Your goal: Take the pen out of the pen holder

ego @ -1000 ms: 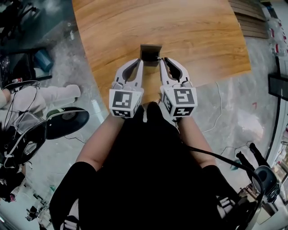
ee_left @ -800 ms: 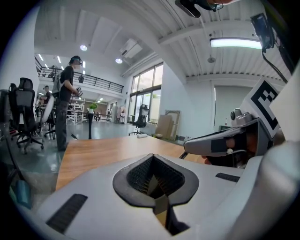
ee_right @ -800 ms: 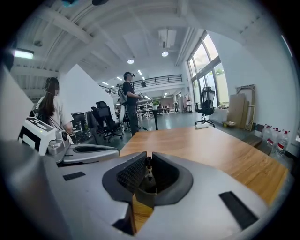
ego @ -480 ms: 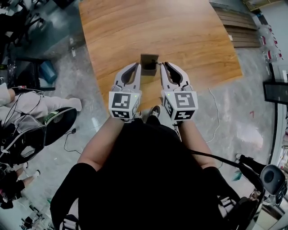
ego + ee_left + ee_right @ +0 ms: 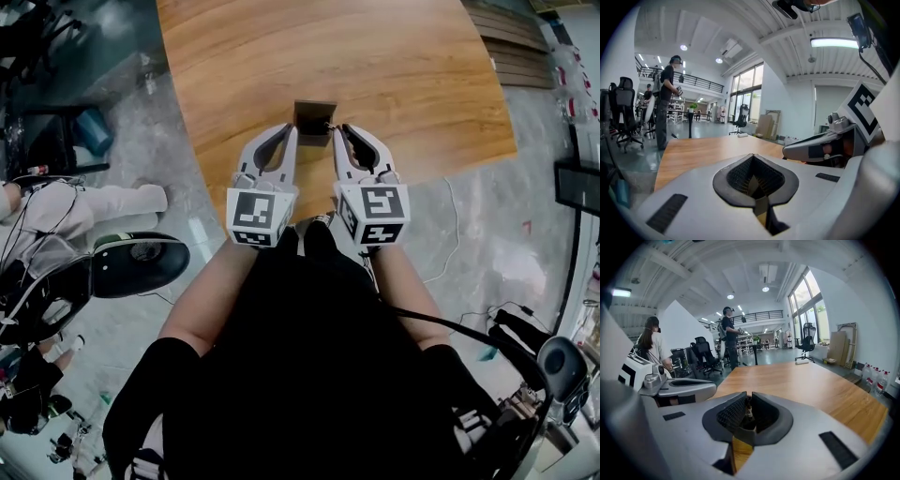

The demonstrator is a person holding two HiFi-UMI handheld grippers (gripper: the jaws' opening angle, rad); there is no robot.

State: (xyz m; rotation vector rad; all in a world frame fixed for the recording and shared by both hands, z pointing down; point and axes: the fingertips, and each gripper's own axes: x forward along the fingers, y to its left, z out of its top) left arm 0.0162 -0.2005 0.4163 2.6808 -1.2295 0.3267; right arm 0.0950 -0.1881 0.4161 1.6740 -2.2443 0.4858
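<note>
While held side by side, left tongs (image 5: 293, 130) sit closed, right tongs (image 5: 339, 128) pinch pen (image 5: 328, 124).

Dark pen holder (image 5: 314, 113), wood-grain table (image 5: 394, 56)

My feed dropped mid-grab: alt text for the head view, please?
The left claw and right claw flank a dark pen holder on the wooden table, by its near edge. The right claw's tips pinch the pen at the holder's right rim.
</note>
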